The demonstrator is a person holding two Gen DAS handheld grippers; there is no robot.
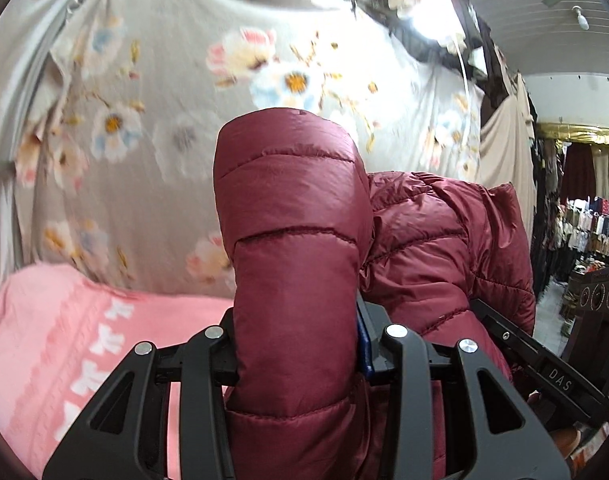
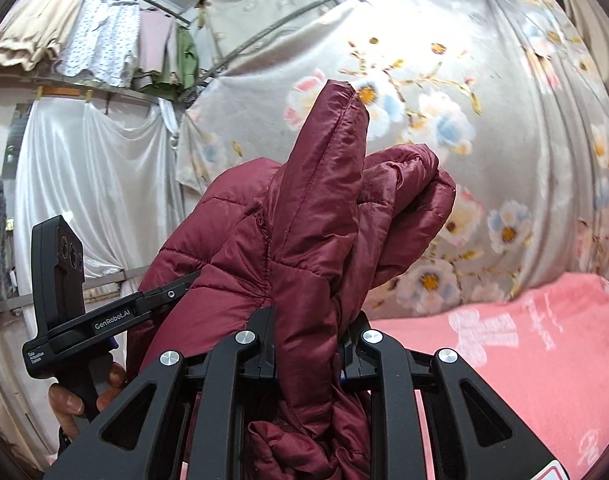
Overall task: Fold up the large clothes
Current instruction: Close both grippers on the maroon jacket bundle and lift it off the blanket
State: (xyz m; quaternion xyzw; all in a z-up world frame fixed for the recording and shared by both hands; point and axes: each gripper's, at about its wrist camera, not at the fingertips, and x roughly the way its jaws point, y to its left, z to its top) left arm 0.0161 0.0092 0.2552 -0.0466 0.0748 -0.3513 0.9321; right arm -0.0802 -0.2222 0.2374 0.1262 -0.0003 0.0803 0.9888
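Both tools, left tool [image 1: 300, 364] and right tool [image 2: 310, 350], pinch maroon jacket [image 1: 296, 240] edges above pink blanket [image 1: 64, 340].

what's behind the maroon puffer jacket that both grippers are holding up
Behind the maroon puffer jacket hangs a grey floral sheet, with a pink blanket lower down. The jacket hides the stretch of sheet directly behind it.

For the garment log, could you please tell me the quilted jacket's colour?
Dark maroon red quilted jacket; clearest in the right wrist view.
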